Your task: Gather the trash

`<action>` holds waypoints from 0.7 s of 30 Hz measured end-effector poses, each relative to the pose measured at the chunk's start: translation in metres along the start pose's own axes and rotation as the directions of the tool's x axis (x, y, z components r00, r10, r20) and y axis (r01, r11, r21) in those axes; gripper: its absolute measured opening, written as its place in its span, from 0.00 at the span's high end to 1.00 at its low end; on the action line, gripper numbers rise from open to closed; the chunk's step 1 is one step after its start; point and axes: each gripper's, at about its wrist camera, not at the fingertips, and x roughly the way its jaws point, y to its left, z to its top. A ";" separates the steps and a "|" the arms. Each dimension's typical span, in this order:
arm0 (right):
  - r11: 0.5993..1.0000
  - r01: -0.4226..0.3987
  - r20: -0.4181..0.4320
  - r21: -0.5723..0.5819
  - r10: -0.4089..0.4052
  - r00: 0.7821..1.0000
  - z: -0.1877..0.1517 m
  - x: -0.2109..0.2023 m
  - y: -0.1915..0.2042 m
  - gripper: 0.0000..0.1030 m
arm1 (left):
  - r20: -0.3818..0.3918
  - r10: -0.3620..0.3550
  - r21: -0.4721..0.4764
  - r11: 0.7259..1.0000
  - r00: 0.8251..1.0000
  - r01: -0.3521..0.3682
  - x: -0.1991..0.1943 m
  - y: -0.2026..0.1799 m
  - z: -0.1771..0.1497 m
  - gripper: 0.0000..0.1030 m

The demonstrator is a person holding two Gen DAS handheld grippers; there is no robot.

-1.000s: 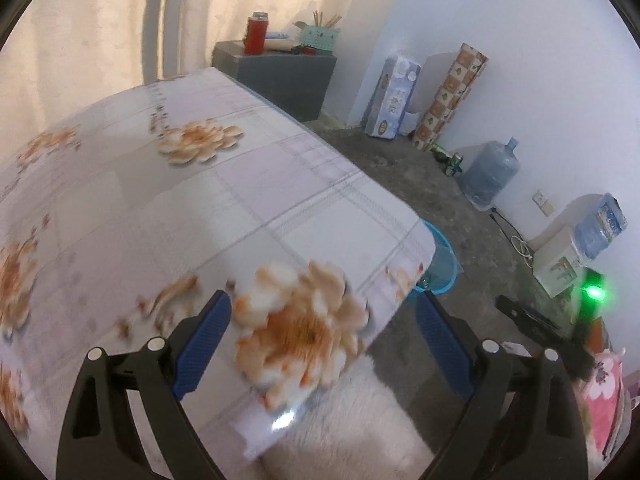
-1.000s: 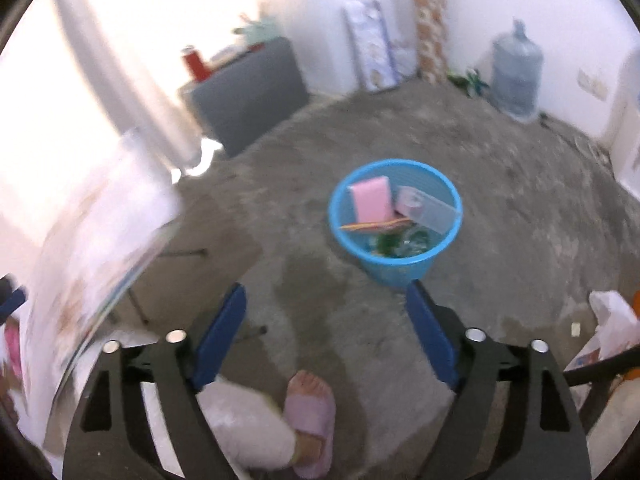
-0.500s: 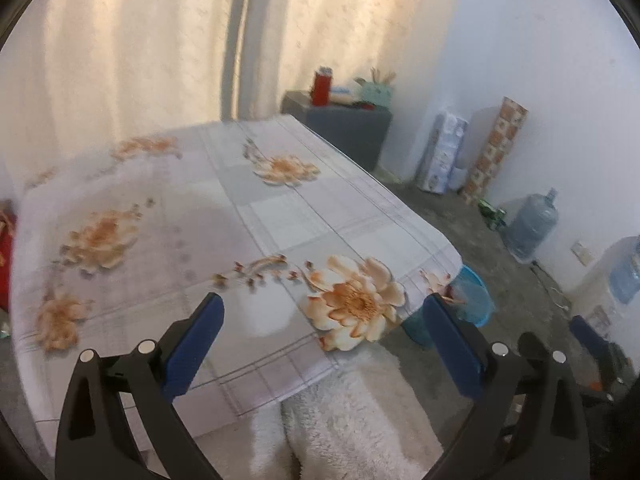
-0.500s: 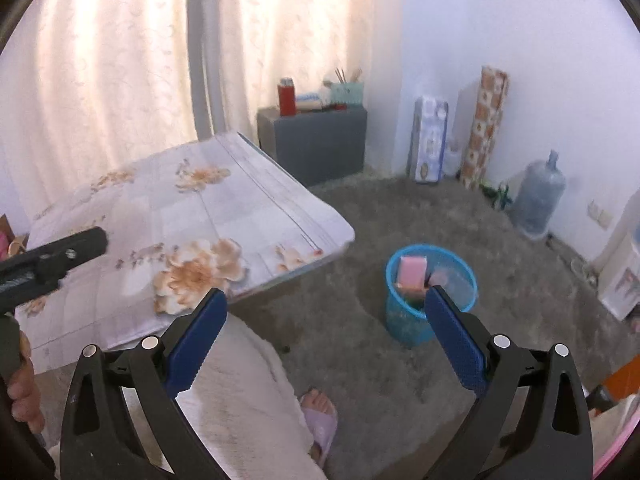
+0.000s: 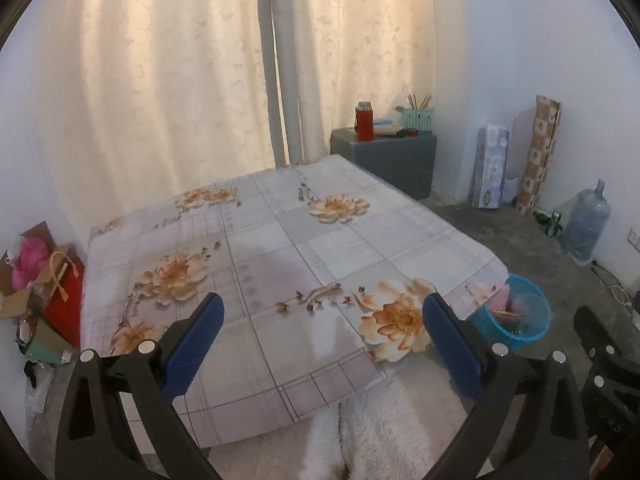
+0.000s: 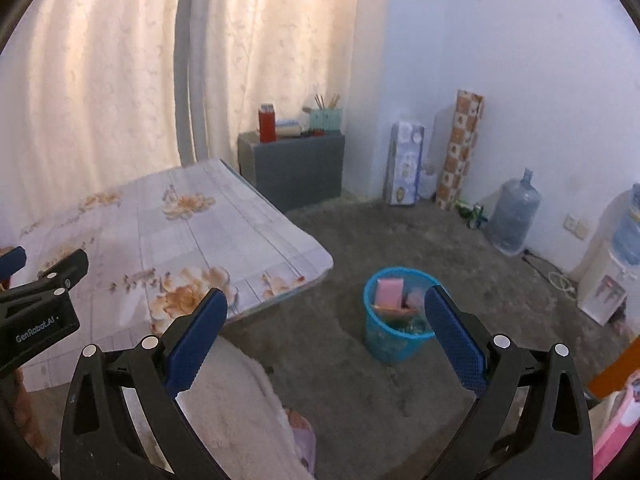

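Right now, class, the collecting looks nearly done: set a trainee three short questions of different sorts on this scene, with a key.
1. True or false: the blue bin stands on the floor beside the flowered table.
2. Which shows inside the bin? A) a pink item B) a red flask C) a water jug
3. Fill in: both the left gripper and the right gripper have their jaws ____, nothing between them.

Key: 1 true; 2 A; 3 open.
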 end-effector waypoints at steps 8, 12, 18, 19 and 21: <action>0.997 0.066 -0.055 -0.043 -0.069 0.996 -0.007 0.005 0.000 0.08 | -0.062 0.002 -0.037 0.999 0.998 -0.004 0.008 -0.006 -0.005 0.05; 0.996 0.072 -0.078 -0.045 -0.075 0.994 -0.009 0.009 -0.004 0.08 | -0.083 0.020 -0.045 0.999 0.996 -0.024 0.009 -0.010 -0.008 0.05; 0.996 0.081 -0.090 -0.044 -0.085 0.992 -0.009 0.012 -0.010 0.08 | -0.111 0.029 -0.070 0.997 0.993 -0.037 0.014 -0.008 -0.012 0.05; 0.996 0.083 -0.093 -0.043 -0.087 0.992 -0.009 0.013 -0.011 0.08 | -0.112 0.032 -0.075 0.996 0.993 -0.040 0.013 -0.008 -0.012 0.05; 0.995 0.089 -0.100 -0.040 -0.093 0.991 -0.010 0.013 -0.013 0.08 | -0.114 0.036 -0.084 0.995 0.993 -0.045 0.013 -0.007 -0.012 0.05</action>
